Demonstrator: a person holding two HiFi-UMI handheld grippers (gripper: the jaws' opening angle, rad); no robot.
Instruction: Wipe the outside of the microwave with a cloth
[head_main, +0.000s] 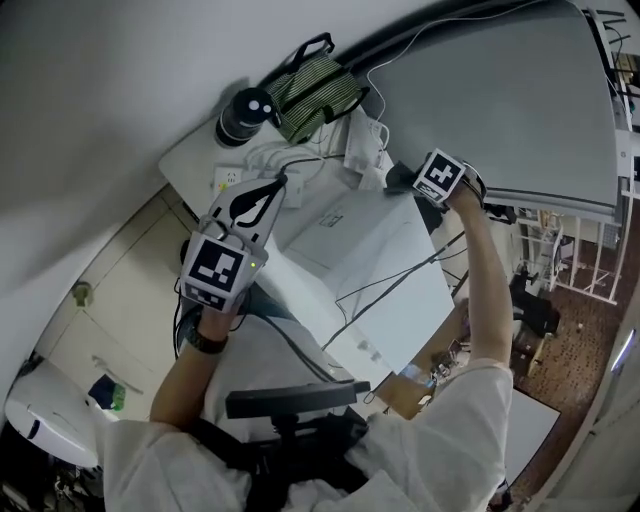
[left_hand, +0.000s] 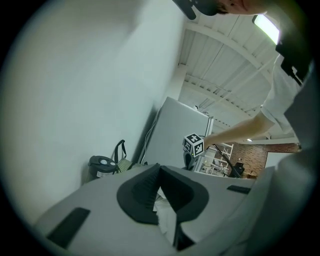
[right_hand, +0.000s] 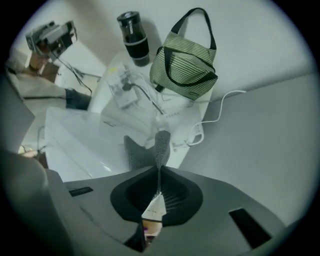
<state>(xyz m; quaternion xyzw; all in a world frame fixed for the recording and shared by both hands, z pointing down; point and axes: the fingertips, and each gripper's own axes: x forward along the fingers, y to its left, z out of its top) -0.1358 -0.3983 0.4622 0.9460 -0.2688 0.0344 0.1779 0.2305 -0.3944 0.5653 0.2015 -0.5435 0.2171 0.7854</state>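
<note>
The white microwave (head_main: 365, 265) sits on a white counter, seen from above, with a black cable lying across its top. At its far top edge my right gripper (head_main: 397, 181) is shut on a dark grey textured cloth (right_hand: 136, 152), which hangs past the fingertips onto the microwave's top (right_hand: 75, 140). In the right gripper view the right gripper (right_hand: 160, 136) pinches the cloth in a thin fold. My left gripper (head_main: 279, 186) hovers over the microwave's left rear corner. Its jaws meet at the tips with nothing between them, as the left gripper view (left_hand: 159, 168) also shows.
Behind the microwave stand a green striped bag (head_main: 315, 88) and a black flask (head_main: 243, 115), with a white power strip (head_main: 229, 180) and cables. A large grey panel (head_main: 510, 110) rises at the right. The white wall lies close at the left.
</note>
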